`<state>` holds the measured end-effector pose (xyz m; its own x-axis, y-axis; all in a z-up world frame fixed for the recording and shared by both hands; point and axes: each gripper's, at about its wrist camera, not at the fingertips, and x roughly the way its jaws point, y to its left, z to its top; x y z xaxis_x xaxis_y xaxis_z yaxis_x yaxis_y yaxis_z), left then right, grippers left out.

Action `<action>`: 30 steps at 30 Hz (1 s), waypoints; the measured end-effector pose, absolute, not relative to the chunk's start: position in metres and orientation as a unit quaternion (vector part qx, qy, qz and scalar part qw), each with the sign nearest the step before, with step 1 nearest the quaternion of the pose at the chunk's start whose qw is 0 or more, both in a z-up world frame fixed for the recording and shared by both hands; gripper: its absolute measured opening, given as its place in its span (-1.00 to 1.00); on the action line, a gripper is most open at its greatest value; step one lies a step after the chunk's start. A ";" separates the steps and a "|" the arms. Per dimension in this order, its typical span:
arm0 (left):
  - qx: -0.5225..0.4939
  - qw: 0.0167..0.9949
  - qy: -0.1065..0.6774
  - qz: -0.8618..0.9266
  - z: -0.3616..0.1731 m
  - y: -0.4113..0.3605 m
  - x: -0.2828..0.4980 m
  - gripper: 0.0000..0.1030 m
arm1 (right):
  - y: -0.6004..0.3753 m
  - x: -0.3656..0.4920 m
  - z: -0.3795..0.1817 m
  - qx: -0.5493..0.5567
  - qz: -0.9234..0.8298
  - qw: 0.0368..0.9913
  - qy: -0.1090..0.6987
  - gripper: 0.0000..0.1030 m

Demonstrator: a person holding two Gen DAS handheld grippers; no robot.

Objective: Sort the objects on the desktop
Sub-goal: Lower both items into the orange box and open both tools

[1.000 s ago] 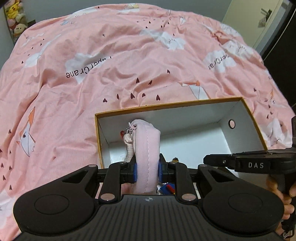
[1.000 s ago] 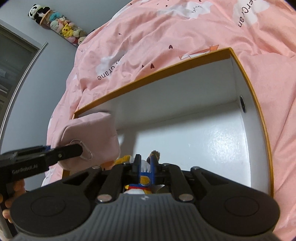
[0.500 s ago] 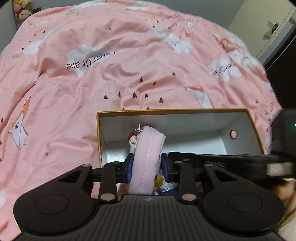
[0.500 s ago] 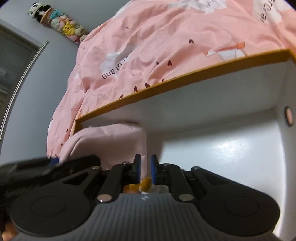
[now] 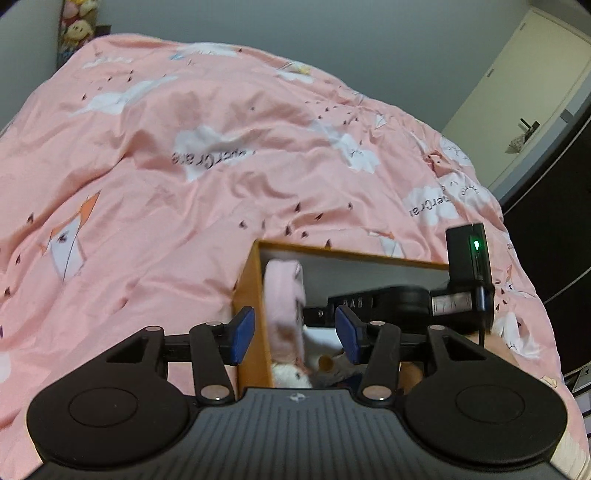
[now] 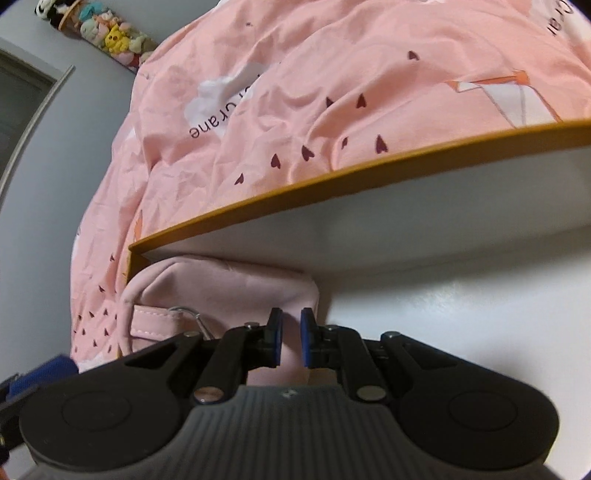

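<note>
An open box (image 5: 255,291) with orange outside and white inside sits on the bed. A pink pouch (image 5: 284,299) stands on edge inside it against the left wall. It also shows in the right wrist view (image 6: 225,291), in the box's (image 6: 332,177) left corner. My left gripper (image 5: 293,332) is open, its jaws either side of the box wall and pouch without touching the pouch. My right gripper (image 6: 290,341) is low inside the box with its jaws nearly closed and a narrow empty gap between them. Small plush toys (image 5: 325,365) lie in the box near the pouch.
A pink bedspread (image 5: 221,166) with clouds and hearts covers the bed around the box. The right gripper's body (image 5: 413,299) crosses the box in the left wrist view. Plush toys (image 6: 110,33) hang on the far wall. A door (image 5: 535,92) is at the back right.
My left gripper has opened and let go of the pink pouch, which now stands in the box. The right gripper has gone deeper into the box and no longer holds the small toy.
</note>
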<state>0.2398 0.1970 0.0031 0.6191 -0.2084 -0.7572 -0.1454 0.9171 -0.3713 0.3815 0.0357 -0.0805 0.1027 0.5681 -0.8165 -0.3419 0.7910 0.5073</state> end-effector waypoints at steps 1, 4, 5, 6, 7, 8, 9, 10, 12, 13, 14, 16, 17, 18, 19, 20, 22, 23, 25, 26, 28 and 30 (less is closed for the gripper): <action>-0.205 0.875 0.439 -0.022 0.000 0.199 0.238 0.08 | 0.039 0.382 -0.083 0.094 0.311 0.734 0.596 -0.76; -0.213 0.867 0.448 -0.034 -0.009 0.203 0.238 0.01 | 0.052 0.380 -0.087 0.082 0.317 0.729 0.601 -0.83; -0.214 0.866 0.451 -0.038 -0.012 0.203 0.237 0.00 | 0.056 0.379 -0.089 0.080 0.320 0.725 0.604 -0.87; -0.214 0.864 0.453 -0.042 -0.014 0.203 0.238 -0.01 | 0.060 0.379 -0.090 0.081 0.324 0.720 0.608 -0.91; -0.214 0.864 0.455 -0.044 -0.016 0.202 0.238 -0.01 | 0.061 0.380 -0.092 0.080 0.326 0.717 0.611 -0.91; -0.213 0.863 0.456 -0.046 -0.018 0.201 0.238 -0.01 | 0.062 0.381 -0.093 0.079 0.326 0.715 0.613 -0.91; -0.213 0.862 0.457 -0.047 -0.019 0.200 0.238 -0.01 | 0.062 0.382 -0.094 0.078 0.325 0.713 0.616 -0.91; -0.214 0.861 0.459 -0.048 -0.021 0.200 0.239 -0.01 | 0.061 0.383 -0.095 0.075 0.324 0.713 0.617 -0.90; -0.214 0.859 0.463 -0.047 -0.024 0.198 0.239 -0.01 | 0.058 0.382 -0.093 0.064 0.325 0.716 0.615 -0.87; -0.213 0.858 0.465 -0.047 -0.025 0.197 0.239 -0.01 | 0.056 0.381 -0.091 0.059 0.328 0.718 0.611 -0.84; -0.211 0.858 0.466 -0.047 -0.026 0.196 0.239 -0.05 | 0.054 0.379 -0.088 0.053 0.333 0.721 0.606 -0.82; -0.209 0.857 0.469 -0.049 -0.027 0.196 0.238 -0.17 | 0.050 0.375 -0.082 0.036 0.336 0.727 0.598 -0.80; -0.208 0.857 0.469 -0.046 -0.027 0.196 0.236 -0.18 | 0.047 0.372 -0.079 0.026 0.335 0.729 0.596 -0.80; -0.209 0.857 0.469 -0.045 -0.028 0.196 0.235 -0.18 | 0.043 0.369 -0.076 0.016 0.336 0.731 0.594 -0.80; -0.213 0.855 0.470 -0.045 -0.029 0.197 0.234 -0.19 | 0.040 0.366 -0.073 0.010 0.340 0.731 0.592 -0.79; -0.216 0.854 0.472 -0.044 -0.030 0.197 0.233 -0.20 | 0.037 0.361 -0.070 0.003 0.346 0.729 0.590 -0.79; -0.217 0.853 0.472 -0.044 -0.030 0.196 0.231 -0.22 | 0.033 0.351 -0.063 -0.010 0.367 0.722 0.587 -0.78; -0.214 0.854 0.473 -0.042 -0.030 0.194 0.230 -0.22 | 0.033 0.346 -0.061 -0.018 0.375 0.719 0.585 -0.78; -0.211 0.855 0.471 -0.039 -0.030 0.192 0.228 -0.24 | 0.033 0.337 -0.059 -0.031 0.387 0.714 0.583 -0.77; -0.213 0.855 0.472 -0.037 -0.030 0.193 0.227 -0.26 | 0.034 0.335 -0.059 -0.033 0.391 0.711 0.584 -0.77; -0.219 0.852 0.474 -0.034 -0.031 0.194 0.227 -0.28 | 0.036 0.331 -0.064 -0.029 0.401 0.691 0.601 -0.80; -0.222 0.851 0.475 -0.033 -0.032 0.195 0.225 -0.29 | 0.037 0.327 -0.070 -0.033 0.402 0.679 0.614 -0.82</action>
